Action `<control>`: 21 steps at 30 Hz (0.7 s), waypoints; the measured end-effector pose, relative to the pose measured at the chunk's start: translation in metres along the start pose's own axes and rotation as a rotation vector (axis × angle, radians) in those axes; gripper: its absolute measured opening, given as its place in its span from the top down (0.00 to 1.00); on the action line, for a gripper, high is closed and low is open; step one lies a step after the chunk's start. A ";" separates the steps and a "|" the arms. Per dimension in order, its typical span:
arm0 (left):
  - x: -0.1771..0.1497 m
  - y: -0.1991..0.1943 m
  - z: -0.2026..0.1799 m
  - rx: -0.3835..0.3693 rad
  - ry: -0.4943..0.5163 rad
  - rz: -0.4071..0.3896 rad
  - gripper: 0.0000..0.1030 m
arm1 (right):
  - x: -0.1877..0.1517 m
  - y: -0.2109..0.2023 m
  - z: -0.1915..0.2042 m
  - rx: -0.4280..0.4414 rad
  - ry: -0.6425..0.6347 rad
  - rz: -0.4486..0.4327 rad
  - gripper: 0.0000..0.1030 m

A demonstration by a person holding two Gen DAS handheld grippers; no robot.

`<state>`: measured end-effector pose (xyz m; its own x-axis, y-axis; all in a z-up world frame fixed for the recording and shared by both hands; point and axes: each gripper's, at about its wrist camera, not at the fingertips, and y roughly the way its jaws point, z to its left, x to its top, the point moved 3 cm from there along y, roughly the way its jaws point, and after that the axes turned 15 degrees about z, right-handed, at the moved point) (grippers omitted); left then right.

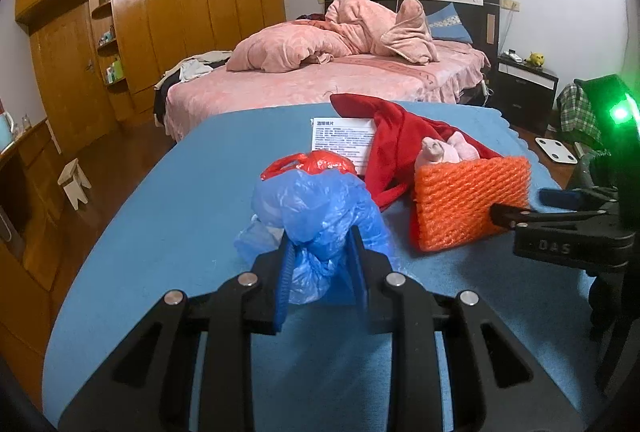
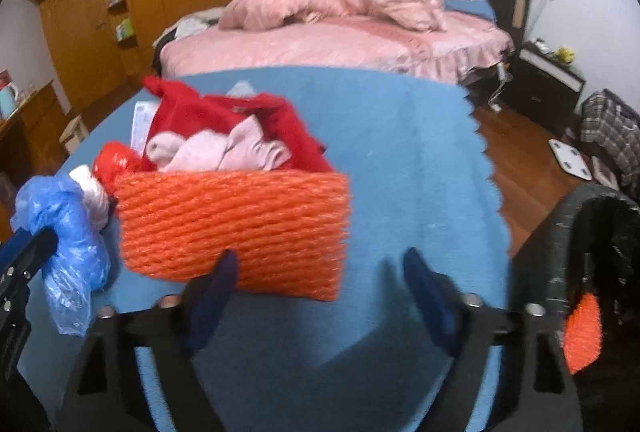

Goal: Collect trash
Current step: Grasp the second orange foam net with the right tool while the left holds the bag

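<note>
My left gripper has its jaws pinched narrow on the crumpled blue plastic bag, which sits on the blue table cover near the front edge. The film is thin and limp; I judge it weighs almost nothing and will slither out if I hold only a loose fold, so the bunched neck between the pads is the right place to grip. Just behind it lies a red plastic bag, equally flimsy by the look of it.

My right gripper stands wide open, closed on nothing, its left finger touching or just in front of the lower edge of the orange foam net. That netting looks soft, springy and light; I would take it by an edge, since it should compress rather than slip. Behind it are pale pink socks on a red cloth, with a printed paper sheet partly tucked beneath the cloth.
</note>
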<state>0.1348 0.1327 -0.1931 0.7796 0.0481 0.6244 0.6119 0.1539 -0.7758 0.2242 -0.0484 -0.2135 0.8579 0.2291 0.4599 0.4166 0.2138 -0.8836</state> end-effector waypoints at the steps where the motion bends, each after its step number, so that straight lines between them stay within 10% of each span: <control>1: 0.000 0.000 0.000 -0.001 0.000 0.001 0.75 | -0.001 0.000 0.002 0.031 -0.014 0.005 0.49; 8: -0.002 0.001 0.001 -0.004 0.001 0.000 0.75 | -0.014 -0.008 0.004 0.046 -0.015 0.001 0.80; 18: -0.005 -0.001 -0.005 -0.014 0.011 -0.005 0.75 | -0.037 -0.030 -0.020 0.030 0.032 0.011 0.80; 21: -0.005 0.001 -0.005 -0.015 0.012 0.000 0.75 | -0.044 -0.031 -0.019 0.018 0.014 0.022 0.64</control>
<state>0.1321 0.1277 -0.1970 0.7812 0.0363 0.6233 0.6137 0.1391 -0.7772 0.1792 -0.0827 -0.2083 0.8708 0.2211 0.4392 0.3922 0.2264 -0.8916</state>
